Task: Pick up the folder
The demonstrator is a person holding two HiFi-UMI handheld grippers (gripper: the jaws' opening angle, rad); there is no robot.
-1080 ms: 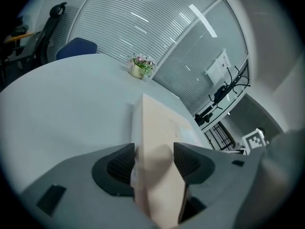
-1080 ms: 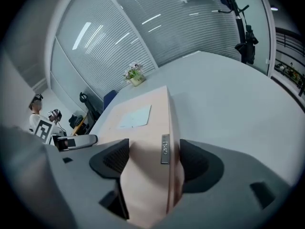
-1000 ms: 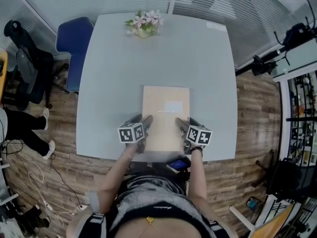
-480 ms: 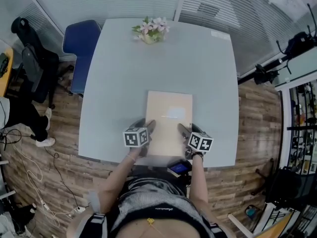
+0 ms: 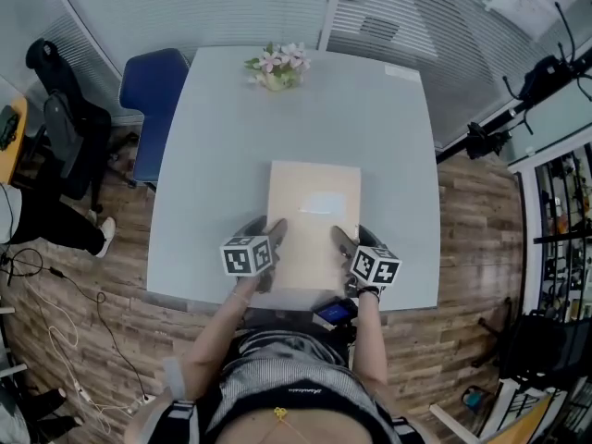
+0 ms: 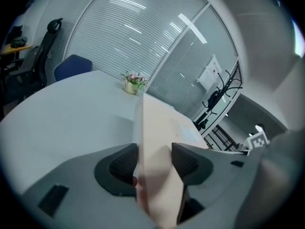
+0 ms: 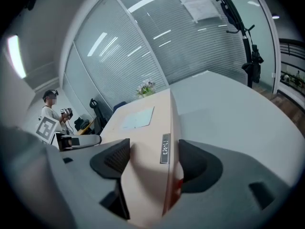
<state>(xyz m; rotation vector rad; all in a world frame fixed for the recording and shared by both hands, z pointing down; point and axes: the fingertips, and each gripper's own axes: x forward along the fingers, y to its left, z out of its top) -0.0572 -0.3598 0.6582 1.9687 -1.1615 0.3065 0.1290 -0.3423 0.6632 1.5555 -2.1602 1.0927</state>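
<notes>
both grippers have come up a little since a second ago, bringing the near end of the folder point(image 5: 313, 215) with them, and their jaws have just been closing with its side edges between them. from the left: a blue chair point(image 5: 153, 86) stands by the far left corner of the pale grey table point(image 5: 213, 155), and open tabletop runs from that left edge across to the folder. the left gripper point(image 5: 269, 237) is clamped on the folder's left edge near its near corner; in the left gripper view both dark pads point(image 6: 123, 168) press on it. the folder sits in the near middle of the table, a beige rectangle whose long axis runs straight away from the person toward the flower pot point(image 5: 277, 78). its near short edge reaches the table's near edge; whether its far edge is off the surface cannot be told. a pale label point(image 5: 323, 202) lies on its top face, right of centre, and a small grey tag point(image 7: 165, 148) sits on its right side wall. it is closed, so nothing inside shows. the right gripper point(image 5: 341, 241) is clamped on the right edge, opposite the left one. open tabletop continues to the table's right edge and beyond the folder up to the pot at the far edge, which holds pink and white flowers point(image 5: 277, 58). glass walls with blinds point(image 5: 203, 7) stand behind the table.
</notes>
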